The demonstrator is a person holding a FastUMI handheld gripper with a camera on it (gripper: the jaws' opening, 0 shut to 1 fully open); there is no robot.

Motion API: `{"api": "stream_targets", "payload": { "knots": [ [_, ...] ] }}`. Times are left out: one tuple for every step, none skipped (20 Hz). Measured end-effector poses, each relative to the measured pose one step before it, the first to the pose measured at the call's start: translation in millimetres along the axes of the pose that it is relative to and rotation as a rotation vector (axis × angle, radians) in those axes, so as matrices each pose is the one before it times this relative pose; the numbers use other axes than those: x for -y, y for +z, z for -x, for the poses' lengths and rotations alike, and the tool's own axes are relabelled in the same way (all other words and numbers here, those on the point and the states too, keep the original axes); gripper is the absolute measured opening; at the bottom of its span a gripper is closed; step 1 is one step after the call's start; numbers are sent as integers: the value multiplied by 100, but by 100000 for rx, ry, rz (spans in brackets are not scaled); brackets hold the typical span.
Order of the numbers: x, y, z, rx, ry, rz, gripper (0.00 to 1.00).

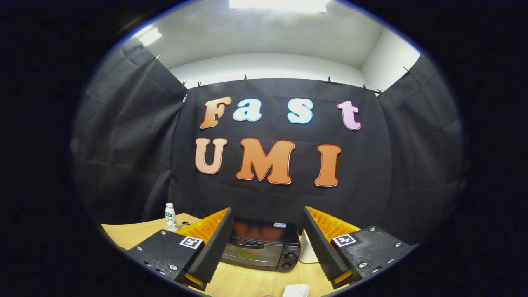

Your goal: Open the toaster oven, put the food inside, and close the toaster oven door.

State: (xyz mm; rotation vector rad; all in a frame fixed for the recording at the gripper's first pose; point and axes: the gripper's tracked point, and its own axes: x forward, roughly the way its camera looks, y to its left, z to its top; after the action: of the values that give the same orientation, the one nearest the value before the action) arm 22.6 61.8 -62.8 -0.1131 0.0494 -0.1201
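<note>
Gripper (266,243) held level, jaws spread wide, toaster oven (264,247) beyond them.

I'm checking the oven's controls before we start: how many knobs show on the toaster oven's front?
2. Both sit on the toaster oven's right-hand panel, upper knob directly above lower knob, seen between the open gripper's jaws. Its door looks closed. More could be hidden.

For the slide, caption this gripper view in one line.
Open gripper hovers before the closed toaster oven on the wooden table, small bottle off to the side.
</note>
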Motion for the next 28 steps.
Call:
{"api": "stream_targets", "payload": {
  "knots": [
    [512,614,548,895,151,-1173,98],
    [624,393,548,303,174,-177,98],
    [708,411,373,520,-115,-26,98],
    [799,475,430,893,-627,93,98],
    [708,360,381,922,-690,76,98],
    [893,408,282,494,-1048,-179,98],
    [641,51,329,-254,-683,-786,98],
    [572,-8,237,-1009,-338,-749,98],
    [656,116,158,-813,-201,-342,98],
    [699,218,187,-235,-569,-431,99],
    [493,398,0,107,-635,-786,98],
    [242,317,192,372,-17,-769,98],
    [96,200,148,239,-79,-786,98],
    [177,289,135,462,-83,-602,98],
    [21,328,86,484,-40,-385,98],
    [156,256,172,416,-252,-233,98],
    [13,140,41,188,169,413,98],
    [163,-11,95,-166,-623,431,98],
    [308,-71,-34,-70,-715,862,98],
    [219,-13,-34,23,-754,766,98],
    [79,154,-30,212,-582,357,98],
    [-19,-85,-32,-16,-67,61,98],
    [-83,-54,-83,-397,-69,-584,98],
    [-142,-64,-8,-228,461,-479,98],
    [35,-14,-14,-225,-57,-238,98],
    [3,-74,-64,-104,-205,44,98],
    [83,-34,-168,100,-391,130,98],
    [79,-71,-86,324,-307,253,98]
  ]
}}
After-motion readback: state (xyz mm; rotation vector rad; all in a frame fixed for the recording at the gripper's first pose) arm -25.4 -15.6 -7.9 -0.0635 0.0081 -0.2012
